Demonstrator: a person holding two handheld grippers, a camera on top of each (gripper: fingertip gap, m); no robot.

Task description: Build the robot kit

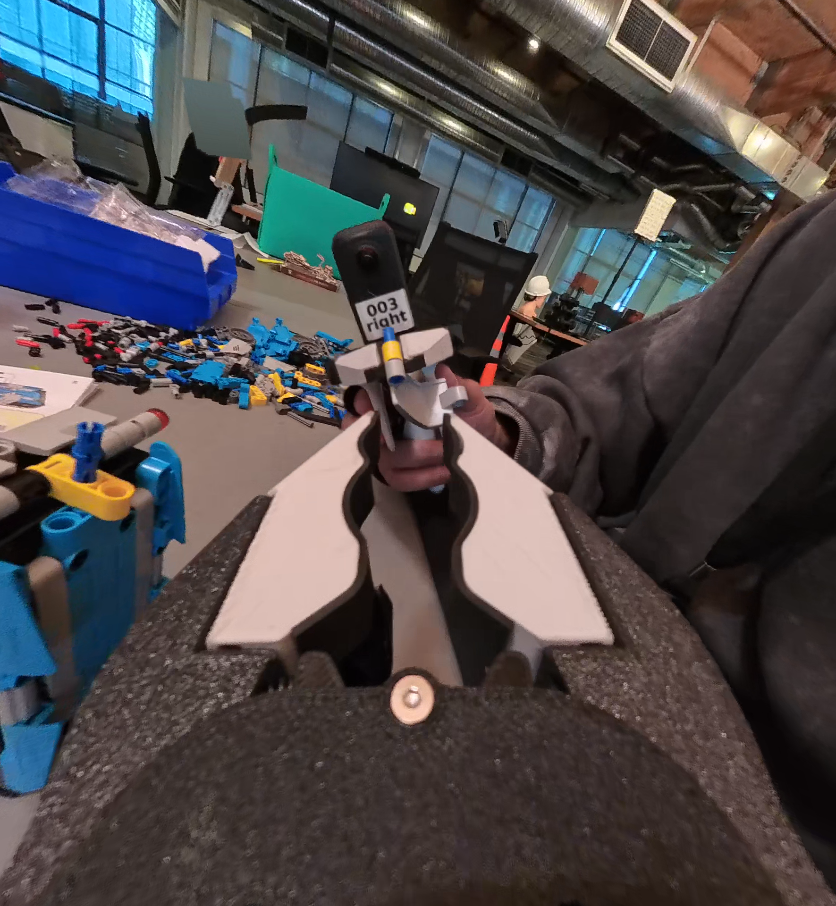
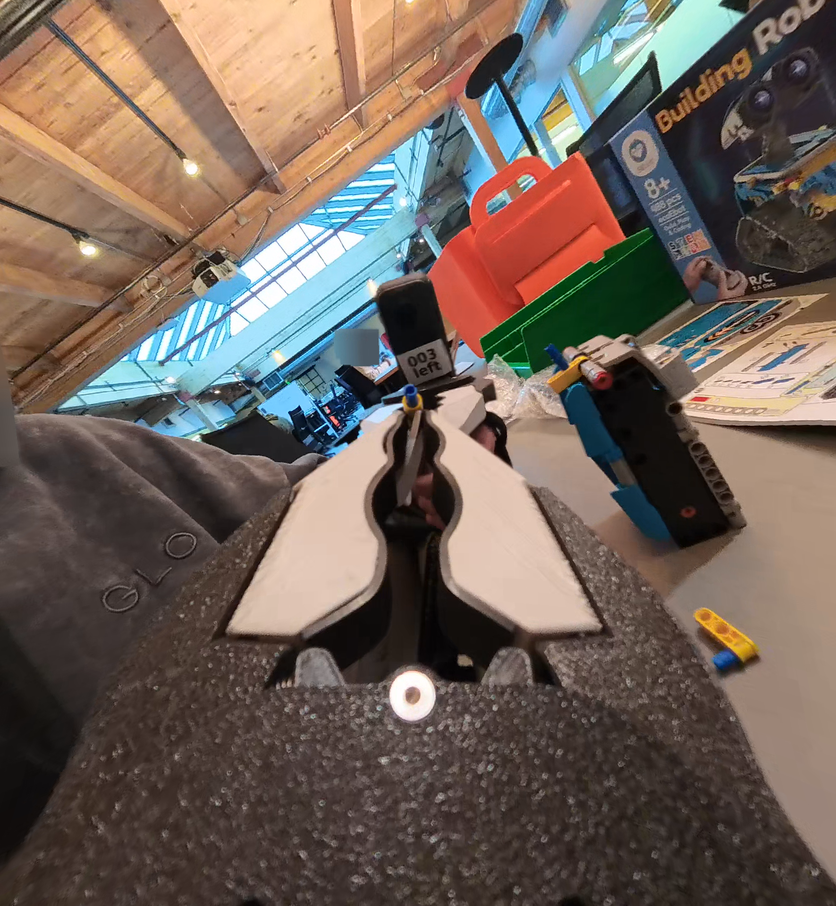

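My right gripper (image 2: 410, 416) is shut on a thin grey rod (image 2: 408, 465) that has a small yellow connector and a blue pin (image 2: 411, 398) at its tip. It is held up in the air. My left gripper (image 1: 410, 417) faces it tip to tip, with its jaws a narrow way apart and nothing clearly between them. In the left wrist view the right gripper (image 1: 392, 380) shows head-on in a hand, with the yellow and blue piece (image 1: 389, 360) at its tips. A partly built blue, black and grey model (image 2: 651, 441) stands on the table to the right; it also shows in the left wrist view (image 1: 87, 539).
A pile of loose building pieces (image 1: 210, 363) and a blue bin (image 1: 87, 245) lie beyond. Instruction sheets (image 2: 774, 372), an orange case (image 2: 528, 235), a green box (image 2: 602, 294) and the kit box (image 2: 749, 171) stand at the back. A loose yellow beam (image 2: 725, 632) lies on the table. A grey sleeve (image 1: 700, 392) is close by. My two grippers' fingertips are within a few centimetres of each other.
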